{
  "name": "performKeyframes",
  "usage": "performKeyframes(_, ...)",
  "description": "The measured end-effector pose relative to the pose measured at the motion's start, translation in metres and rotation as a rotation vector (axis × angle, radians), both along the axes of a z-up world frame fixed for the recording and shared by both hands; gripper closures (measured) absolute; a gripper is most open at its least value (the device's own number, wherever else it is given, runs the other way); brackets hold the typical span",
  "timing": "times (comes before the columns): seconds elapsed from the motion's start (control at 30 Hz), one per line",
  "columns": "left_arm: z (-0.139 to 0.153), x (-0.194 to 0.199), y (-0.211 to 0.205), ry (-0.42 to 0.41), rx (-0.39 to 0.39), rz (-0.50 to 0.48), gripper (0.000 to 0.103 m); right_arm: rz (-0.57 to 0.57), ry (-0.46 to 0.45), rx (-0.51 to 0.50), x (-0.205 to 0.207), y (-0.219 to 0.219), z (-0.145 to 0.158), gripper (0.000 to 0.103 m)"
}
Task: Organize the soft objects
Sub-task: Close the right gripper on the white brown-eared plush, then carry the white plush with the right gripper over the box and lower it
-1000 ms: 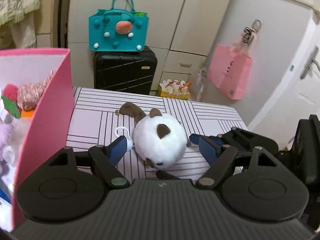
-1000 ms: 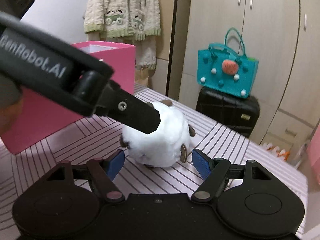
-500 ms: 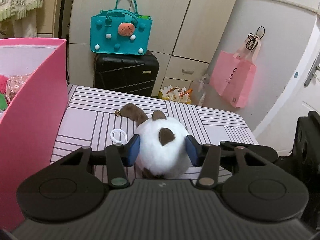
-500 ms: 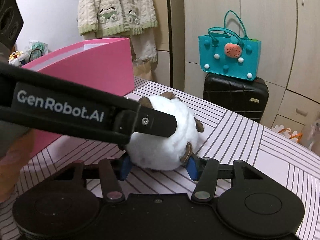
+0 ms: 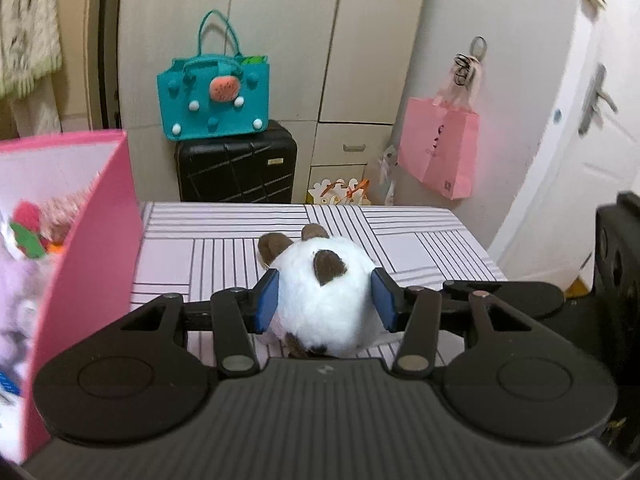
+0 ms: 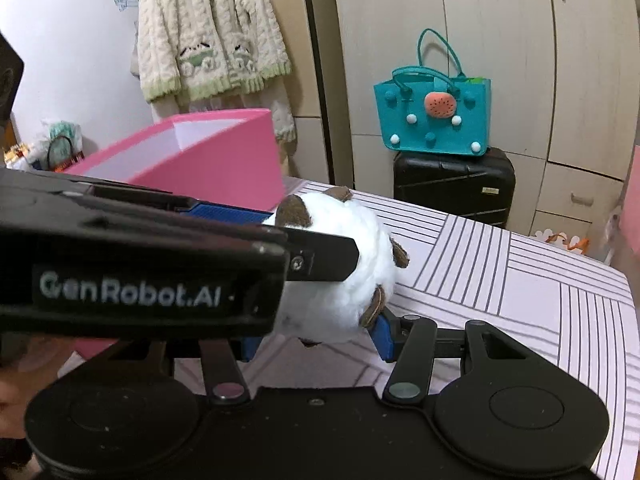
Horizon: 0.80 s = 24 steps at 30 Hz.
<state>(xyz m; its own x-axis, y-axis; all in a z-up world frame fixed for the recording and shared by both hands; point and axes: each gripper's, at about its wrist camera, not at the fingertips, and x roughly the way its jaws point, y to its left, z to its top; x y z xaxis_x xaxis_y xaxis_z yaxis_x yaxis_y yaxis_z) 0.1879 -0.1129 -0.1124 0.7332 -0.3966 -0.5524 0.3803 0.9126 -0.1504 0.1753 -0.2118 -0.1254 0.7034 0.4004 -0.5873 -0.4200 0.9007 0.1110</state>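
Observation:
A round white plush toy [image 5: 326, 300] with brown ears is held above the striped table [image 5: 420, 240]. My left gripper [image 5: 326, 300] is shut on it, blue pads on both sides. My right gripper [image 6: 316, 336] is also shut on the same plush toy [image 6: 340, 272], from below and the side. The left gripper's black body crosses the right wrist view in front of the toy. A pink box [image 5: 96, 236] stands at the left, with several soft toys inside [image 5: 28, 228]; it also shows in the right wrist view [image 6: 224, 164].
A teal felt bag [image 5: 214, 96] sits on a black suitcase [image 5: 236, 168] behind the table. A pink paper bag [image 5: 440, 148] hangs on the right wall. A knitted cardigan [image 6: 208, 32] hangs by the wardrobe. The table's right edge lies near a door.
Both grippers closed on the plush toy and lifted it off the table. It now sits higher and closer to the pink box.

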Motion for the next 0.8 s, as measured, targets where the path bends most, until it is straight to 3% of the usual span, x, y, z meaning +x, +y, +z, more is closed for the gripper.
performKeyframes(0.37, 0.032, -0.05, 0.021, -0.031, -0.011, -0.064, 0.055, -0.03, -0.039, -0.033, -0.057, 0.024, 0.032, 0.044)
performKeyframes(0.6, 0.062, -0.078, 0.055, -0.045, -0.07, -0.111, 0.054, 0.006, -0.092, -0.083, -0.084, 0.048, 0.068, 0.044)
performKeyframes(0.8, 0.09, -0.09, 0.099, -0.068, -0.094, -0.102, 0.053, 0.076, -0.049, -0.057, -0.077, 0.084, 0.106, 0.044)
